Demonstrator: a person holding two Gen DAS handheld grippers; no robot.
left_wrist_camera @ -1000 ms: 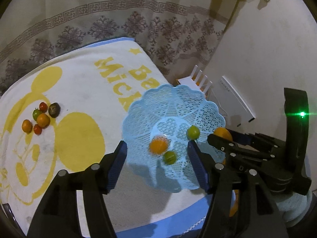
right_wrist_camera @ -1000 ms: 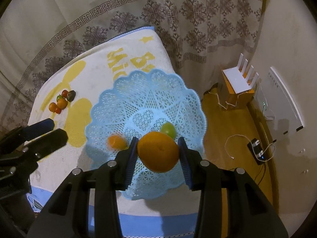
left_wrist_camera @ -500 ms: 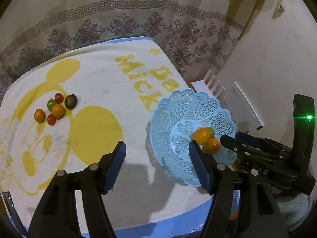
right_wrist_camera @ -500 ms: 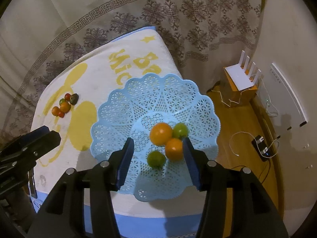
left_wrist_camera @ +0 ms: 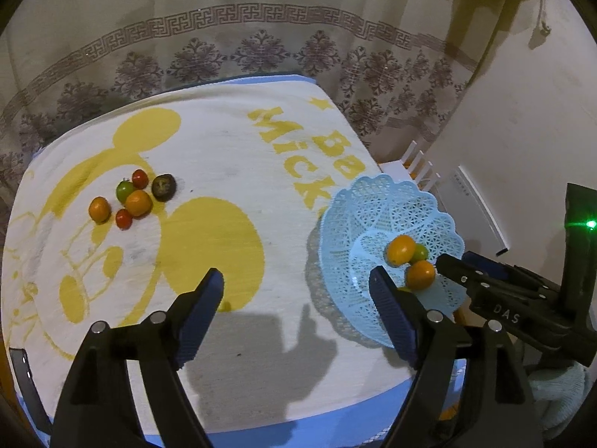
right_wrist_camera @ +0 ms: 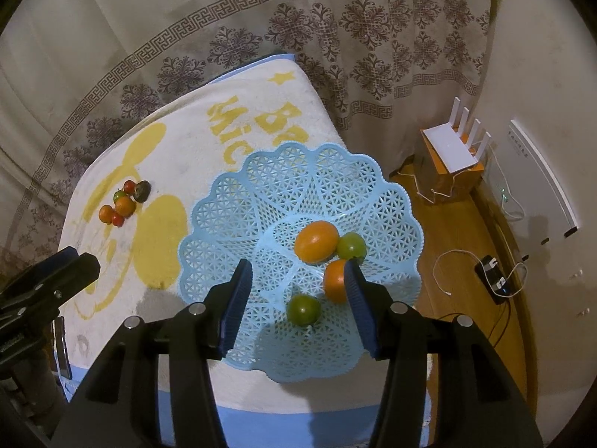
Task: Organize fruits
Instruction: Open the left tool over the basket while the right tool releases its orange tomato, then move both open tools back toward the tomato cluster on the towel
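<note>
A light blue lattice basket (right_wrist_camera: 261, 194) sits on the towel-covered table near its right edge; it also shows in the left wrist view (left_wrist_camera: 388, 209). Inside lie a large orange (right_wrist_camera: 316, 242), a smaller orange (right_wrist_camera: 334, 280) and two green fruits (right_wrist_camera: 351, 245) (right_wrist_camera: 303, 310). A cluster of several small fruits (left_wrist_camera: 132, 199) lies on the towel at the left, also seen in the right wrist view (right_wrist_camera: 125, 203). My right gripper (right_wrist_camera: 296, 306) is open and empty above the basket's near side. My left gripper (left_wrist_camera: 298, 315) is open and empty above the towel.
The white and yellow cartoon towel (left_wrist_camera: 209, 171) covers the table. A patterned curtain (right_wrist_camera: 335, 44) hangs behind. To the right, on the wooden floor, stand a white router on an orange box (right_wrist_camera: 453, 153), cables and a charger (right_wrist_camera: 492, 280).
My right gripper has opened and let the orange drop into the basket, then pulled back slightly. My left gripper has swung left, away from the basket.
</note>
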